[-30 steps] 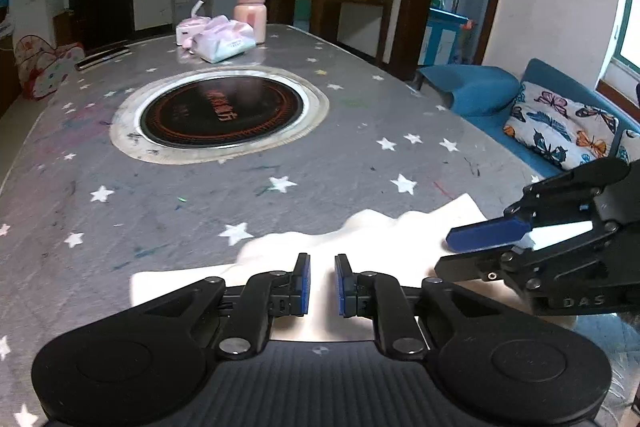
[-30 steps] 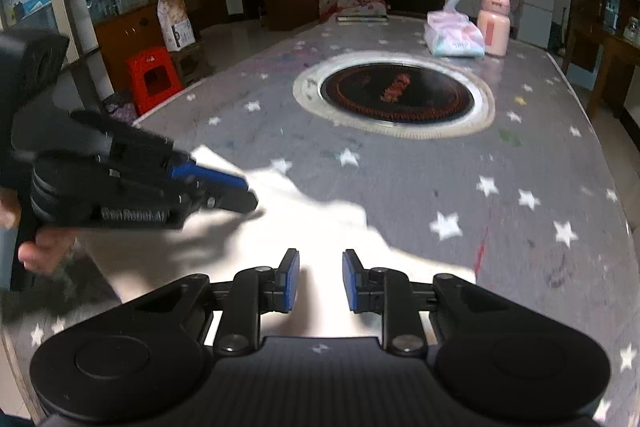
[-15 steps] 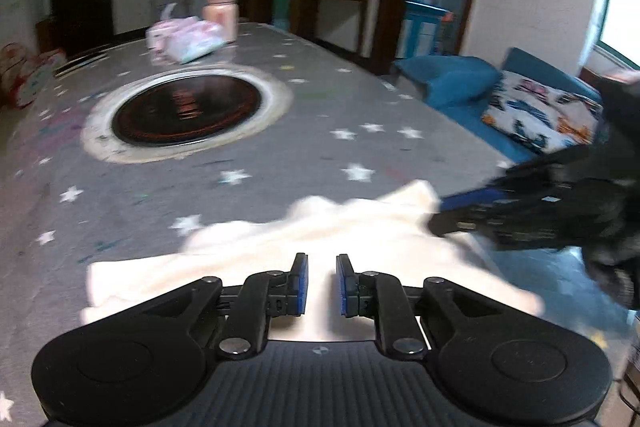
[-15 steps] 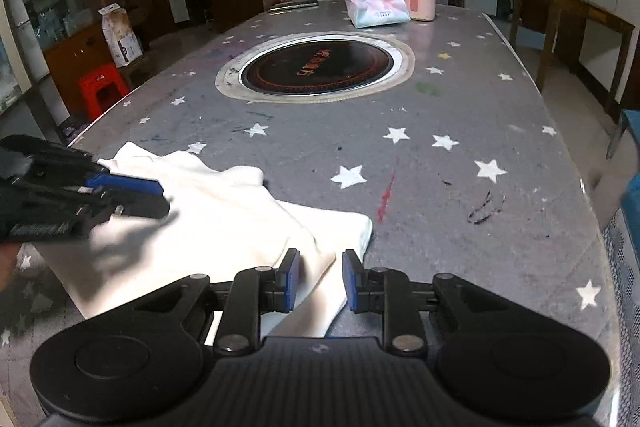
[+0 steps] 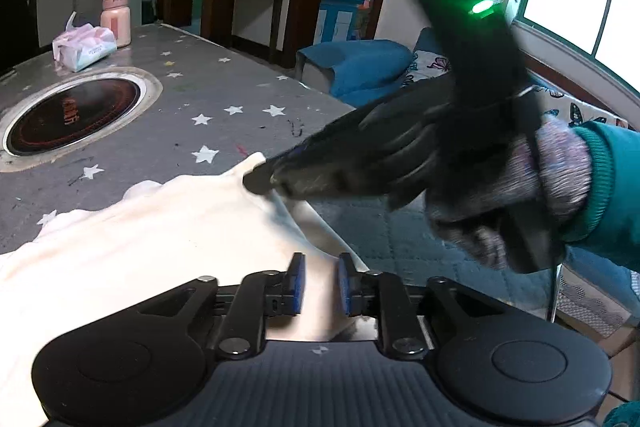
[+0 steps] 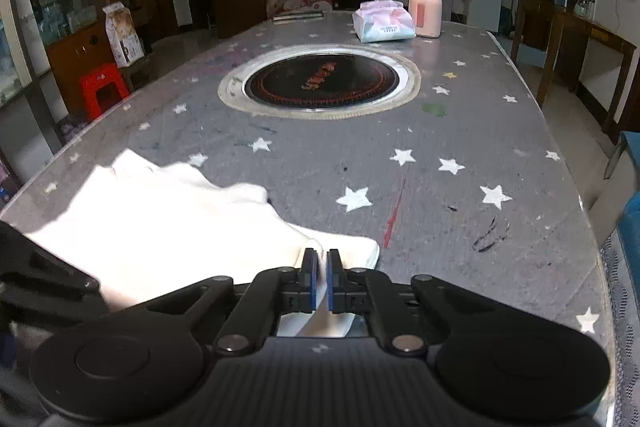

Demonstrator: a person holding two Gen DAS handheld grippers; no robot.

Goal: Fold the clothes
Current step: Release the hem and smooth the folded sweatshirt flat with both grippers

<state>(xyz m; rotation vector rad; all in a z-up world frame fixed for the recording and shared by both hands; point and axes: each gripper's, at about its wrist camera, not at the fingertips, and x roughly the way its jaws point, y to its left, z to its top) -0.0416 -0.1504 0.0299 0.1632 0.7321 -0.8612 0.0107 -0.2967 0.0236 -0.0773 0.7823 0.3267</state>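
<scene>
A white garment [image 6: 160,227] lies crumpled on the near end of the grey star-patterned table [image 6: 440,227]. My right gripper [image 6: 320,279] is shut on a fold at the garment's right edge. From the left wrist view the right gripper [image 5: 260,183] comes in from the right, held by a gloved hand [image 5: 520,195], its tip pinching the garment [image 5: 140,239]. My left gripper [image 5: 321,283] hovers low over the garment's near right corner. Its jaws are opening; cloth shows in the gap, but the pads do not press it. In the right wrist view, part of the left gripper's body [image 6: 40,287] shows at lower left.
A round black cooktop [image 6: 320,83] is set into the table's middle. A tissue pack [image 6: 386,23] and a pink bottle [image 6: 426,13] stand at the far end. The table edge runs close on the right, with a blue sofa [image 5: 360,67] beyond. A red stool [image 6: 102,87] stands left.
The right gripper's jaws have closed onto the garment's edge. The left gripper has swung toward the garment's right side and its jaws stand slightly wider. The right gripper now looms close in the left view.
</scene>
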